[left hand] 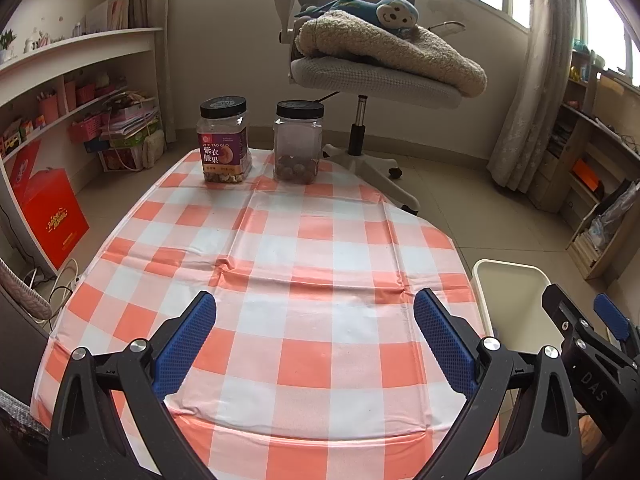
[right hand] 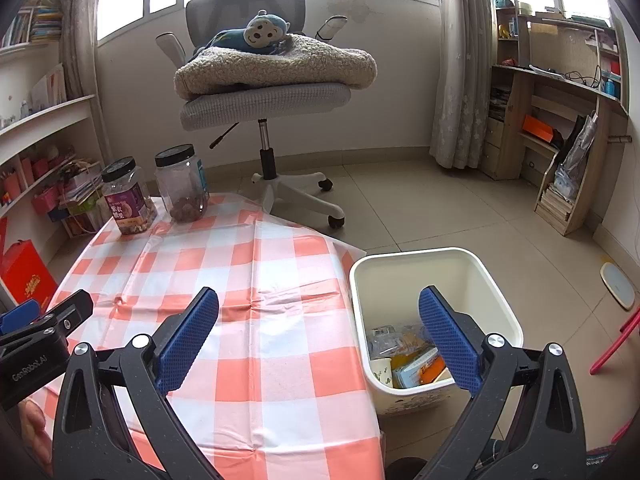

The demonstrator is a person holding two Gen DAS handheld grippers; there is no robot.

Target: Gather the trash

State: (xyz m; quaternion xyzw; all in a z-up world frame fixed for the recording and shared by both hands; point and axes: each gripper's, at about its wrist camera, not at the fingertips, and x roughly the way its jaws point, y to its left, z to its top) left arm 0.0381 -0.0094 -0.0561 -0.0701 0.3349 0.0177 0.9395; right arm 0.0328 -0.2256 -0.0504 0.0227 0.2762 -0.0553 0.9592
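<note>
- The left gripper (left hand: 314, 320) and the right gripper (right hand: 318, 316) both stand wide open and hold nothing.
- The cream plastic waste bin (right hand: 496, 280) stands on the floor just beside the orange-and-white checked surface (left hand: 304, 248); it holds crumpled wrappers, a paper cup and small cartons (right hand: 408, 360).
- No loose trash shows on the surface, so the task looks nearly done.
- Risk: the purple-labelled nut jar (left hand: 224, 140) and the clear black-lidded jar (left hand: 298, 142), each part full at the far edge, could be mistaken for trash or knocked off.
</note>
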